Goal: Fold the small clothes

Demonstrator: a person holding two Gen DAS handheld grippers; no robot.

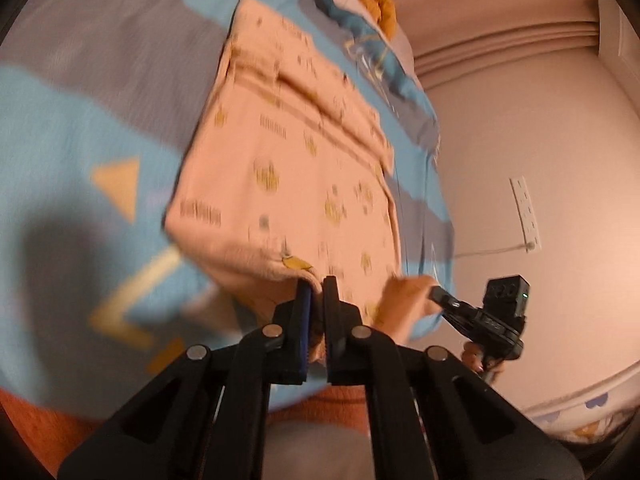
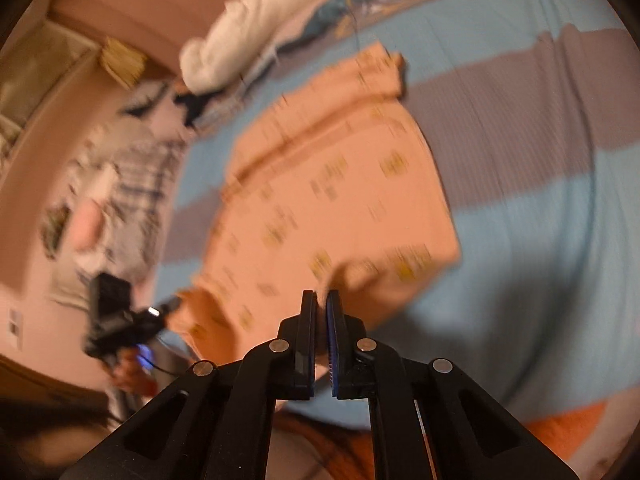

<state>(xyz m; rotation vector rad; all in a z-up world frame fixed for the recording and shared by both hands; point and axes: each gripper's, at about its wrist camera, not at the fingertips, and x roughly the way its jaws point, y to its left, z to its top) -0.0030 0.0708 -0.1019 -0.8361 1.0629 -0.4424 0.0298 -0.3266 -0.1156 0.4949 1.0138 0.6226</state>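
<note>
A pink cloth (image 1: 288,152) with small yellow prints lies on a bed (image 1: 80,120) with a blue and grey cover. It fills the middle of both pictures.

In the left wrist view, the left gripper (image 1: 317,284) is at the bottom middle. Its jaws are closed tight on the near edge of the cloth, and a bit of pink cloth shows between them. At the lower right of that picture, the right gripper (image 1: 434,292) bites another part of the same near edge, and a hand (image 1: 478,356) holds it.

In the right wrist view, the right gripper (image 2: 321,298) is at the bottom middle. Its jaws are closed on the near edge of the cloth (image 2: 332,192) too. The rest of the cloth spreads away from the jaws toward the top of the picture. At the lower left, the left gripper (image 2: 174,302) grips a near corner of the cloth.

A white bundle (image 2: 240,40) sits at the top, past the cloth.
</note>
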